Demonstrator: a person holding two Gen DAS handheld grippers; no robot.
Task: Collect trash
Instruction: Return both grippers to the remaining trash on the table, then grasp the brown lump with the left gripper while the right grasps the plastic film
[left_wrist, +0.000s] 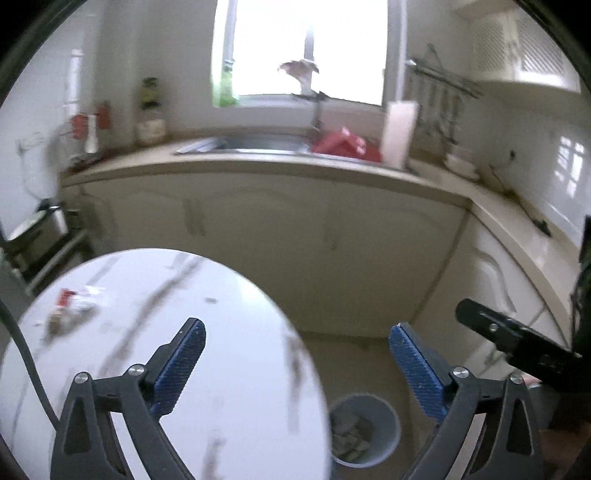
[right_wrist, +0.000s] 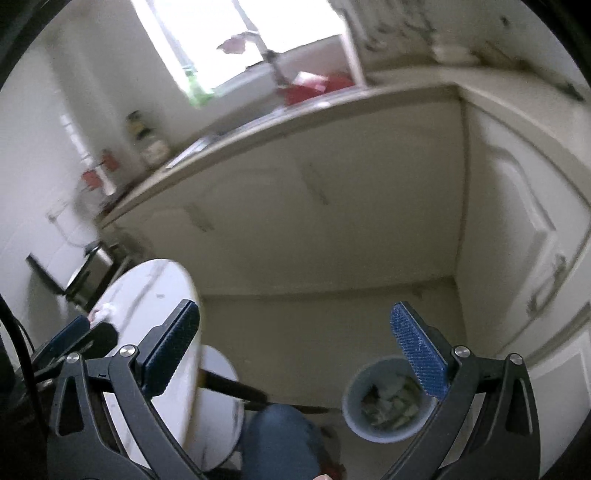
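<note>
- Red-and-white scraps (left_wrist: 74, 304) lie on the far left part of my round white marbled table (left_wrist: 229, 398), well apart from both of my grippers; blur hides what each piece is, though they look like crumpled wrappers with a brownish bit beside them.
- My left gripper (left_wrist: 295, 363) hangs above the table's right edge, blue pads spread wide, nothing between them.
- My right gripper (right_wrist: 295, 352) is out over the floor, jaws equally wide and empty, with the grey bin (right_wrist: 388, 400) below, near its right finger.
- That bin stands on the floor just beside the table and already holds crumpled paper-like rubbish.
- I judge the scraps to be very light, soft and easily crushed, so weight is no concern; the trouble is that they may slide on the glossy tabletop or flutter away if nudged.
- I would close on the bulkiest crumpled fold of a wrapper rather than a flat edge, coming down from above so the pads pinch a raised ridge.
- A thin flat piece lying against the table could slip out from under the pads, so I would pinch it where it lifts off the surface.
- Little squeeze should be needed; nothing there looks fragile, as far as the blurred view lets me tell.
- From where things lie, the left gripper looks the better placed for the scraps.
</note>
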